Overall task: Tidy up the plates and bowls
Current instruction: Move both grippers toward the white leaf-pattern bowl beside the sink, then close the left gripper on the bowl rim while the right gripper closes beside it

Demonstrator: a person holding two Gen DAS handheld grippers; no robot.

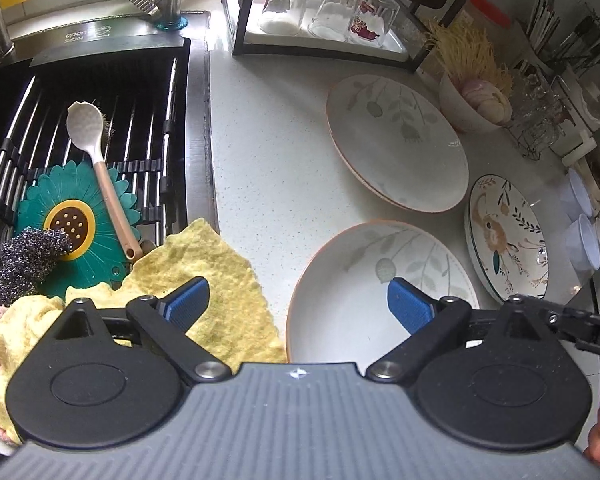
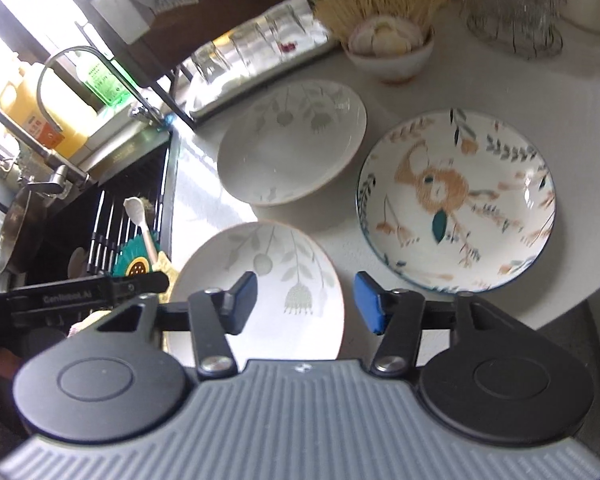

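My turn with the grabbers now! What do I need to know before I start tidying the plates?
Left gripper: open, holding nothing, straddling the left rim of the near leaf plate.
Right gripper: open, holding nothing, straddling that same plate's right rim.
On the counter: the far leaf plate, which seems to have another under it, and the orange flower plate on the right.
A small bowl of food sits at the back.
Done: no plate lifted yet.
Left: grip the near leaf plate, probably stack it on the far one, then sort the rest.
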